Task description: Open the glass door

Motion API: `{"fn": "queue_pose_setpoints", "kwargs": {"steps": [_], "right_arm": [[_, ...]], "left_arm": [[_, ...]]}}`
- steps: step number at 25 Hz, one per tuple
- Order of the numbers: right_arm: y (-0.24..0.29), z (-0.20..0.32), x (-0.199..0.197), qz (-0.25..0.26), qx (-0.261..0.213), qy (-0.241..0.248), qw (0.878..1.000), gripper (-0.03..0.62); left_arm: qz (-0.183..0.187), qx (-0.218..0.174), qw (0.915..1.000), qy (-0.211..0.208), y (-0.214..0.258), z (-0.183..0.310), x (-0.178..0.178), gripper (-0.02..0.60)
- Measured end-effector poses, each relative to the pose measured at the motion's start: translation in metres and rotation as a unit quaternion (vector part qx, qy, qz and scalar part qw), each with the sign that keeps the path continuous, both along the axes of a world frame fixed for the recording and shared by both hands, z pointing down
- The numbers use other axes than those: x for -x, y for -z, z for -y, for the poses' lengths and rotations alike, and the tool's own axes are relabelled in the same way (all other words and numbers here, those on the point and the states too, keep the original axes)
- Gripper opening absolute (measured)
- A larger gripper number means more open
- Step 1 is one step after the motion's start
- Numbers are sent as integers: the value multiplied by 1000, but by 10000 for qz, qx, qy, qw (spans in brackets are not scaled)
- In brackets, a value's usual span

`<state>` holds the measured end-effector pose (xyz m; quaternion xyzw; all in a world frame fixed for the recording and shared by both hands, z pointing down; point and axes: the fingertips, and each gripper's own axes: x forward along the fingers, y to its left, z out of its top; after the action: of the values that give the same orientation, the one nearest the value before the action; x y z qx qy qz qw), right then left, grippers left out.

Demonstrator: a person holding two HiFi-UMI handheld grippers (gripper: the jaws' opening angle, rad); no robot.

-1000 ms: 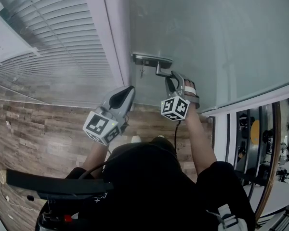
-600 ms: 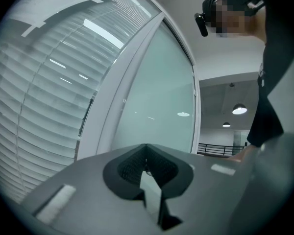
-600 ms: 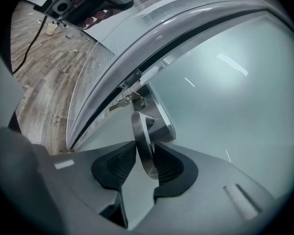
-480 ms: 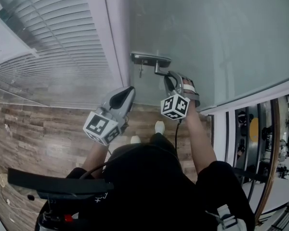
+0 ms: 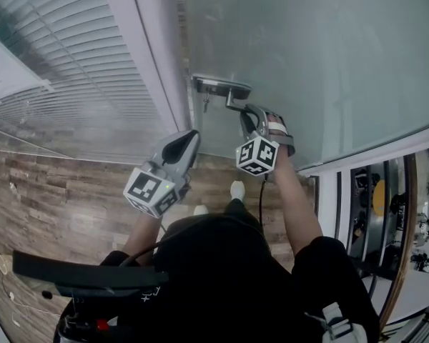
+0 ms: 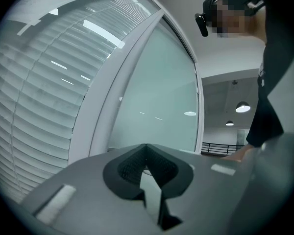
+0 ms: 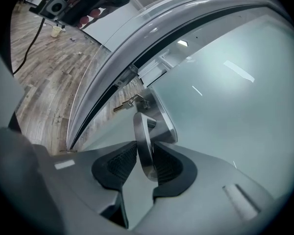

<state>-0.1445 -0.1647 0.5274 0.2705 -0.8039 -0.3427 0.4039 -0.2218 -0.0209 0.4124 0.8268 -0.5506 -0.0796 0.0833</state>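
Note:
The frosted glass door (image 5: 314,48) carries a metal lock plate (image 5: 222,86) with a lever handle (image 5: 234,103) and a key (image 5: 205,106) hanging below it. My right gripper (image 5: 249,117) is shut on the handle. Its jaws have just been closing, and in the right gripper view the lever handle (image 7: 143,141) stands upright between the pads (image 7: 118,164) of the right gripper (image 7: 144,154), with the key (image 7: 127,104) beyond. My left gripper (image 5: 187,143) hangs lower left of the handle, shut and holding nothing. In its own view the left gripper (image 6: 147,151) faces the door frame (image 6: 112,111).
A white door frame (image 5: 154,56) runs left of the door, with a window of horizontal blinds (image 5: 57,70) beyond it. Wood flooring (image 5: 64,191) lies below, and the person's shoe (image 5: 236,189) is near the door. A railing and another room (image 5: 386,199) show at the right.
The right gripper's jaws closed onto the lever handle. Handle and gripper shifted slightly up and left in the head view. A shoe stepped forward. The left gripper stayed put.

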Motion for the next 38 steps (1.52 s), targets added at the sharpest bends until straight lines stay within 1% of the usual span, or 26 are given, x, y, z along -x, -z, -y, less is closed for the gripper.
{"fn": "queue_pose_setpoints", "kwargs": {"steps": [4,8,11,13,16,18,22,25,29,33,38], "right_arm": [[-9,7,-2,-59,51,148,9999,107],[-5,13,-8,-180,180,292,9992,98],[-2,24,0,-264,307,337,9986,95],[0,36,7,-355,468,362,9976,94],[-3,53,9,-517,874,477,9937,92],[-2,56,11,-565,1040,575,9913,91],[0,63,12,-513,1257,667,9885,87],[-5,71,6,-444,1447,756,9856,86],[-8,80,4,-332,1436,813,9857,84],[1,88,14,-293,1386,853,9862,84],[4,100,27,-125,1547,941,9834,86]], "left_arm": [[67,-50,10000,49,-5,9,-11,0],[85,-85,9999,90,0,19,-27,0],[66,-70,9999,113,4,36,-24,0],[56,-48,9999,117,8,53,-20,0],[98,-23,9999,121,9,74,-25,0],[118,-31,9998,139,11,81,-27,0],[139,-62,9997,191,15,93,-31,0],[145,-50,9996,236,10,105,-42,0],[206,-43,9994,280,6,115,-55,0],[195,-22,9991,371,13,121,-49,0],[211,37,9985,509,17,130,-47,0]]}}
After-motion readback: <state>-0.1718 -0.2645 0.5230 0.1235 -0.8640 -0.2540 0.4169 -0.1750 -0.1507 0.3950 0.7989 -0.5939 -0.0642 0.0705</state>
